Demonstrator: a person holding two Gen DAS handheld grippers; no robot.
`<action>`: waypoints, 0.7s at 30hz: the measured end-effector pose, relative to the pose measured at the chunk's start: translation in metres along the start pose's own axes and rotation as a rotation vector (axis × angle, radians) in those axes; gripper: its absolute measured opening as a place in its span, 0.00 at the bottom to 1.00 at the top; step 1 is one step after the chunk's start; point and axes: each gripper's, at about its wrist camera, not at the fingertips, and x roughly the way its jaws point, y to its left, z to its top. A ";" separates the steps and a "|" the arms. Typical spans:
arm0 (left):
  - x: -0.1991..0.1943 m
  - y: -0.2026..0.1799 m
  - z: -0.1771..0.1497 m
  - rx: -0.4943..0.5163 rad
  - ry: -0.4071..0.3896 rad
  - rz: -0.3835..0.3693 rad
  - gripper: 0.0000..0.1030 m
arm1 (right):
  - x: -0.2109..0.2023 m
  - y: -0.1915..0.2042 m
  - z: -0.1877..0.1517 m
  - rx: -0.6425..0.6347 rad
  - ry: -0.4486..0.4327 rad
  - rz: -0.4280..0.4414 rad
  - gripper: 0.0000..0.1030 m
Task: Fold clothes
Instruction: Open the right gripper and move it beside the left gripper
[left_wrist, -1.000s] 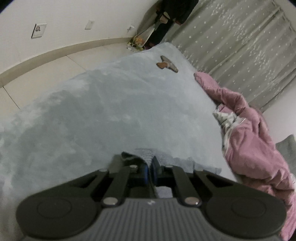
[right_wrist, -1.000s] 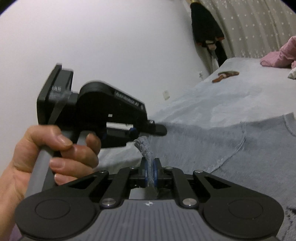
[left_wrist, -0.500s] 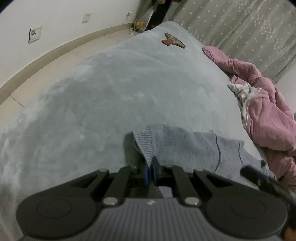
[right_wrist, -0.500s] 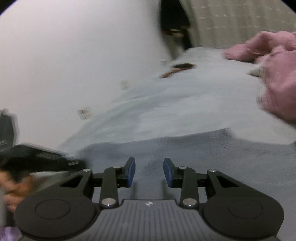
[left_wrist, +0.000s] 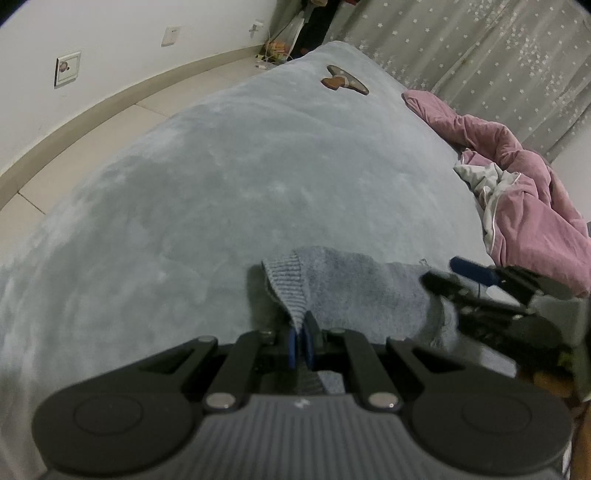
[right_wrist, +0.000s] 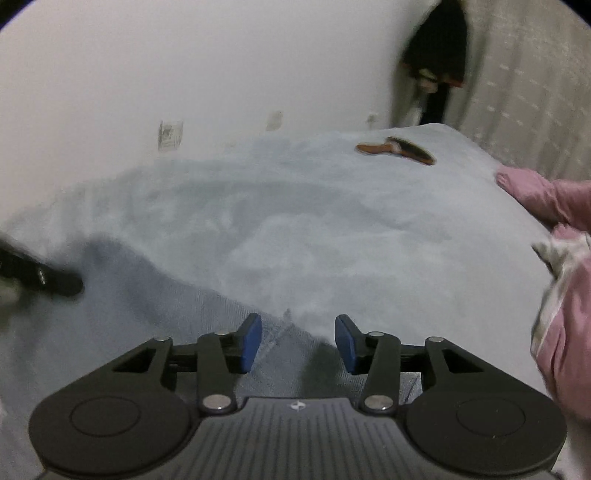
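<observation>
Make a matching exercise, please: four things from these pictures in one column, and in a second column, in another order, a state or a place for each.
Things:
1. left gripper
2. right gripper
3. pink quilt
4. brush

States or places:
a. bunched along the right side of the bed
b. jaws opening, nothing between them
c. shut on the ribbed edge of the grey-blue sweater
d. lying alone at the far end of the bed

Pairs: 1-c, 2-b, 3-a, 4-d
</observation>
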 end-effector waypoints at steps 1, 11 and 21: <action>0.000 0.000 0.000 0.002 0.000 0.000 0.05 | 0.002 0.000 -0.004 -0.001 -0.001 0.006 0.42; -0.014 -0.002 0.003 -0.002 -0.056 -0.013 0.05 | -0.004 0.025 -0.007 -0.108 -0.112 -0.124 0.07; -0.016 -0.018 0.005 -0.006 -0.184 0.039 0.05 | 0.010 0.022 0.013 -0.050 -0.194 -0.308 0.07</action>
